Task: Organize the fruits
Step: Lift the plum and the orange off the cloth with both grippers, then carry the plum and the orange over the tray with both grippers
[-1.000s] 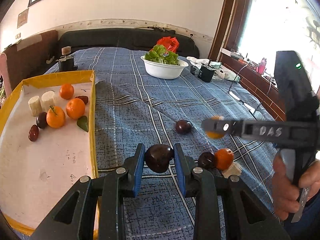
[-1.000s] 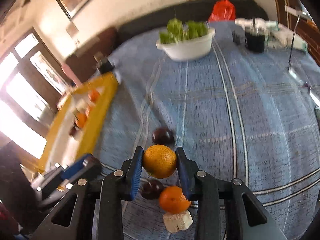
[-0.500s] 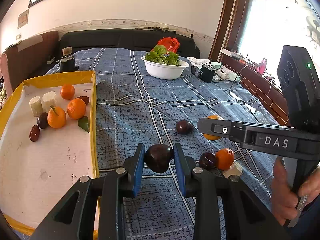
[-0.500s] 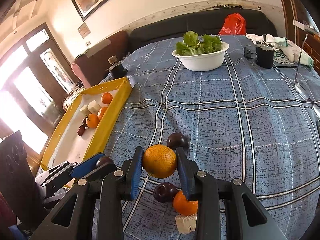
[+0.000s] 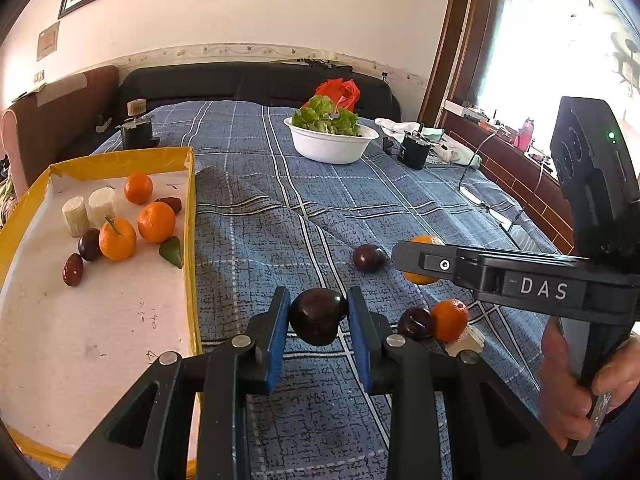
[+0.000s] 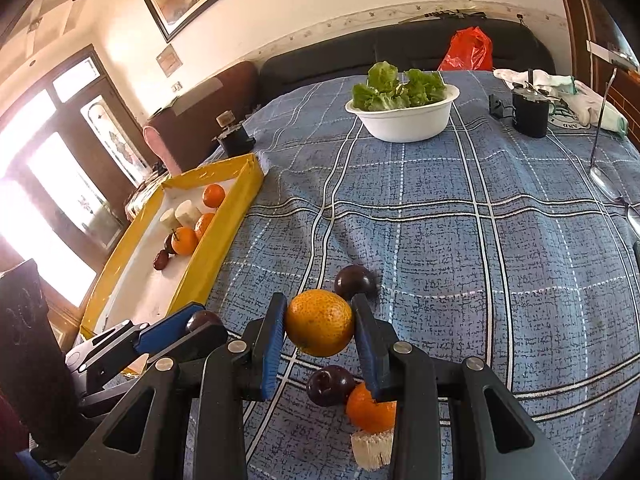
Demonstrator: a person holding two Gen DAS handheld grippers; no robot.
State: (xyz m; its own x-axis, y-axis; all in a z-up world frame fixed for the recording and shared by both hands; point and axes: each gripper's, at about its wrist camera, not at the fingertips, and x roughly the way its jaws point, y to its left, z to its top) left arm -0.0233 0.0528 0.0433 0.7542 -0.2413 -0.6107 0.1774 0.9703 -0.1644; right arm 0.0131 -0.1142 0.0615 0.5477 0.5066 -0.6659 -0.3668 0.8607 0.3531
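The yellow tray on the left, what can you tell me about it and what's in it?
The yellow tray is a shallow rectangular box with yellow walls and a scuffed white floor bearing small pen marks. It looks like cardboard or foam. It lies flat on the blue checked bedspread, at its left edge. Clustered at its far end are three oranges, dark plums, two pale cylinder-shaped chunks and a green leaf. Its near half is bare.

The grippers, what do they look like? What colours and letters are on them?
Both look alike. The left gripper and right gripper have black plastic frames with triangle-shaped holes, silver round bolts, and flat blue pads on the fingers. Seen from the left wrist camera, the right one has white letters "DAS" on its side, a small green light and a bare hand on its handle.
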